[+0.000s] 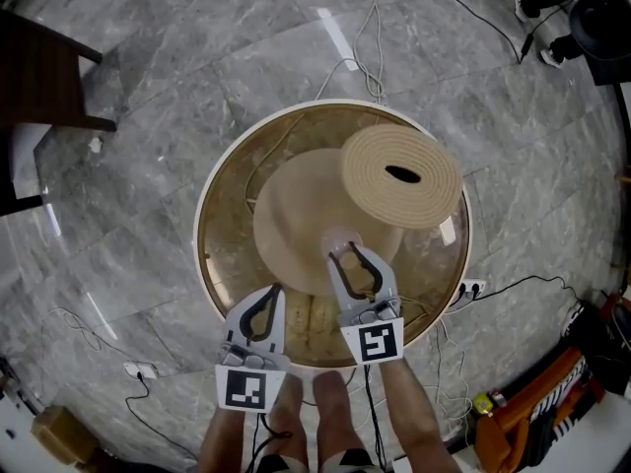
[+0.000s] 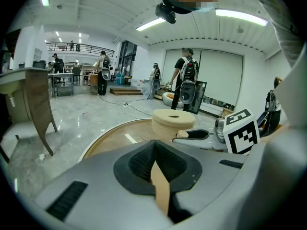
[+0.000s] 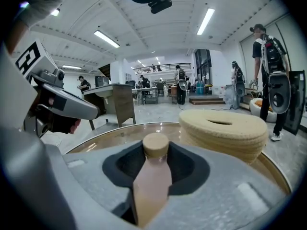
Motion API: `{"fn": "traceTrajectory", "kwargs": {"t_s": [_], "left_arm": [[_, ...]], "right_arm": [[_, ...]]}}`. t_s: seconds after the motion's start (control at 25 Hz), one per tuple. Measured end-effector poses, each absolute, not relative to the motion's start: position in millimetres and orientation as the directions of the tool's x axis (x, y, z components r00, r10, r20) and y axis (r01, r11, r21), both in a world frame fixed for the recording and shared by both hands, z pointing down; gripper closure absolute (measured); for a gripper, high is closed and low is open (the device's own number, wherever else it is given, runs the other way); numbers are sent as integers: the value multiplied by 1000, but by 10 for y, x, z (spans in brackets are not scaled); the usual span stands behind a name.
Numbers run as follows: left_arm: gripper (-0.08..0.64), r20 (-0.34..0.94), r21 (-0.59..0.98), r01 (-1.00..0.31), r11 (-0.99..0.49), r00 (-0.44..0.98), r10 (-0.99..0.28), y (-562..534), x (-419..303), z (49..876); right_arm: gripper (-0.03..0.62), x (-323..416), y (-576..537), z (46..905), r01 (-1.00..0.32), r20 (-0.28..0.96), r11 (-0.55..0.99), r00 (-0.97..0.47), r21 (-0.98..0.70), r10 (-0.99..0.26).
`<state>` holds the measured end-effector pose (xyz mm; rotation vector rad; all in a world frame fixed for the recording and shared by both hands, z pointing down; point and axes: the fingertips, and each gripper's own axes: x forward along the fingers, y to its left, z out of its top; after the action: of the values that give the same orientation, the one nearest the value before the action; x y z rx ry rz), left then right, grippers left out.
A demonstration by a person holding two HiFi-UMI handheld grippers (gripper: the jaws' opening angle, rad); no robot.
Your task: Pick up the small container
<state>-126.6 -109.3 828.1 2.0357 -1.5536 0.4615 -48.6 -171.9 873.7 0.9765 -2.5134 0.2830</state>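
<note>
Small bottle (image 3: 150,172), corked, pale body: standing upright on the glass table (image 1: 211,264), roughly mid-top, on the near side of the woven basket (image 1: 401,175) and close to it. Can't tell whether the two touch.

Right gripper (image 1: 344,252) is on it. Jaws are closing with the bottle between them, and the cap sits in the dark padded recess. Pads don't look seated on it yet, so I wouldn't call it held. The bottle doesn't look lifted.

Left gripper (image 1: 271,292) is parked just left of the right one, lower over the table edge. Jaws pressed together, nothing in them, no part in this step.

Step, as I read it: the grasp itself. The approach looks done, the squeeze is under way, the lift hasn't started.

Next move calls for:
- finishing the squeeze until the pads bite on the body or neck, square on, so the bottle doesn't tip
- then lifting straight up, off the glass
- keeping clear of the basket on the far right side, with no sideways drag before it's airborne
</note>
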Motion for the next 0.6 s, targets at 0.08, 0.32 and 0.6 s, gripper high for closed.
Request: {"fn": "traceTrajectory", "kwargs": {"t_s": [0.08,0.32,0.6], "left_arm": [[543,564,204,-960,-195,277,-778,-1093,-1286,8264],[543,544,191,-961,-199,272,-794,-1186,-1344,8066],[543,478,161,-959,-232,281,-832,-1409,-1361,7418]], "right_arm": [[456,-492,-1709,8702,-680,456,732,-663,-36,-594],[456,-534,-1739,8431,-668,436,743,-678,-29,-592],[456,-548,-1794,7853,-675,422,737,-677,-30,-603]]}}
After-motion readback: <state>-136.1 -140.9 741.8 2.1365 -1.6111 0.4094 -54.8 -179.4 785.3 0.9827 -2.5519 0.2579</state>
